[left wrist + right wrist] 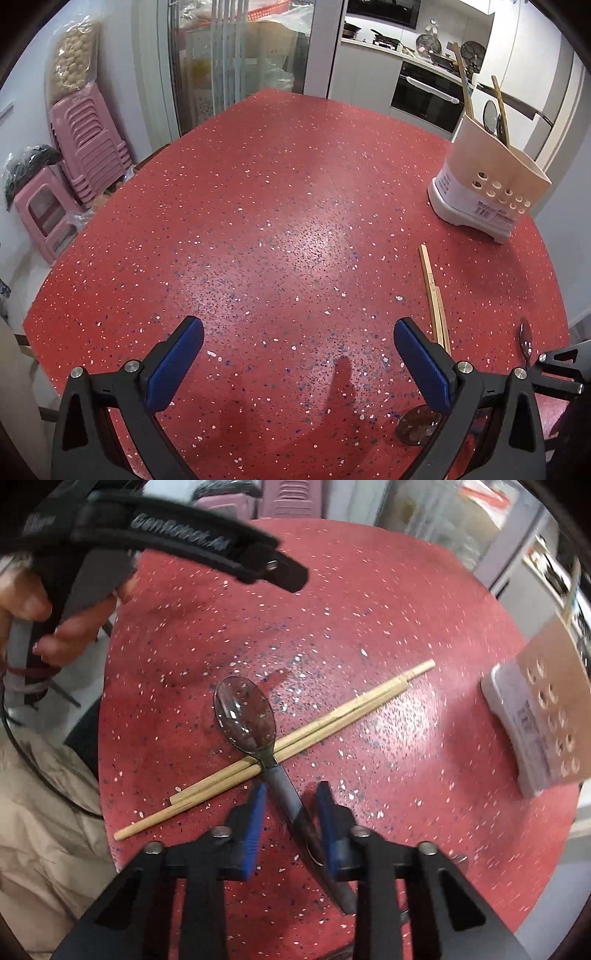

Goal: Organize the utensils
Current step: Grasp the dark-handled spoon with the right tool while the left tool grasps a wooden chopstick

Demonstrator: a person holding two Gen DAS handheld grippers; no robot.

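A metal spoon [245, 712] lies on the red speckled table [369, 609], its neck resting across two wooden chopsticks [332, 716]. My right gripper [291, 794] is open, its blue pads [255, 819] on either side of the spoon's handle, not closed on it. My left gripper [297, 341] is open and empty above the table. In the left wrist view the chopsticks [434, 295] lie right of the gripper, with the spoon's handle end [525, 338] farther right. A beige utensil holder [487, 181] with holes stands at the right, holding chopsticks and a dark utensil; it also shows in the right wrist view [543, 716].
Pink plastic stools [85, 155] are stacked beside the table's left edge. A glass door and kitchen counter with an oven [424, 99] lie behind the table. The left gripper's body and the person's hand [74, 624] hang over the table's far left in the right wrist view.
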